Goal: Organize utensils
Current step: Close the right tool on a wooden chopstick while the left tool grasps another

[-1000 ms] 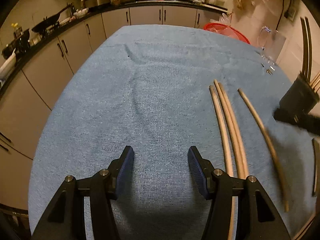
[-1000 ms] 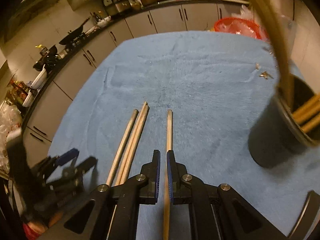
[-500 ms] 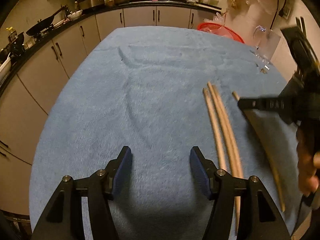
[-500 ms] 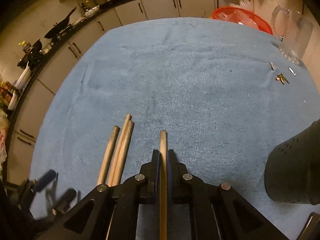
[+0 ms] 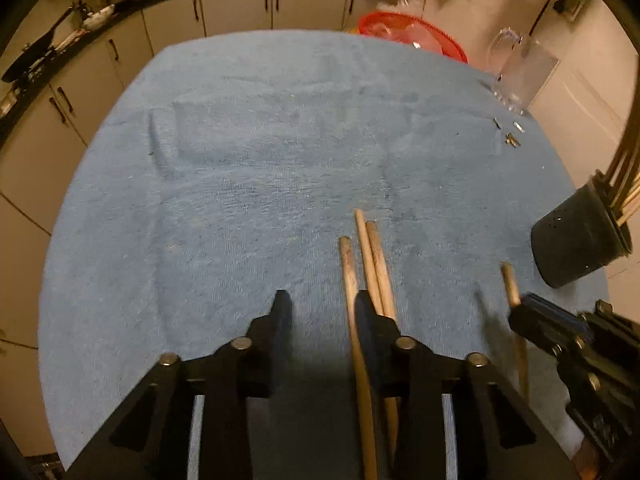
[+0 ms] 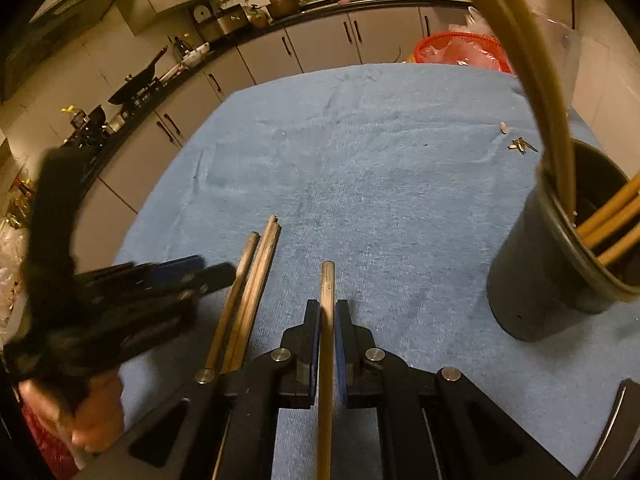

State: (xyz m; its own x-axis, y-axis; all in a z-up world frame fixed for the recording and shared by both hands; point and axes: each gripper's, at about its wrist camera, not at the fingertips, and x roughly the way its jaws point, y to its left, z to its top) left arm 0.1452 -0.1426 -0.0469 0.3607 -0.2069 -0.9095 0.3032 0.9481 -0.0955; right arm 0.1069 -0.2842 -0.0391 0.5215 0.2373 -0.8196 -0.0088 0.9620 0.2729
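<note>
Three wooden chopsticks (image 5: pixel 370 256) lie side by side on the blue towel (image 5: pixel 240 160). My left gripper (image 5: pixel 322 312) hovers low over them with its jaws closing. The leftmost stick runs just inside the right finger, and no pad presses on it. From the right wrist view the left gripper (image 6: pixel 212 268) is a blur beside those chopsticks (image 6: pixel 256 272). My right gripper (image 6: pixel 328 308) is shut on a single chopstick (image 6: pixel 327 280), also visible as the right gripper (image 5: pixel 520 312) at the lower right. A black holder (image 6: pixel 532 280) with several chopsticks (image 6: pixel 612 232) stands to its right.
A red basket (image 5: pixel 412 36) and a clear glass jug (image 5: pixel 520 72) stand at the towel's far right. Small metal bits (image 5: pixel 510 136) lie near the jug. Kitchen cabinets (image 5: pixel 240 8) run beyond the far edge. A hand (image 6: pixel 92 412) holds the left gripper.
My left gripper has slid right onto the three chopsticks and its jaws have narrowed. My right gripper drew back, then came forward again, still shut on its chopstick.
</note>
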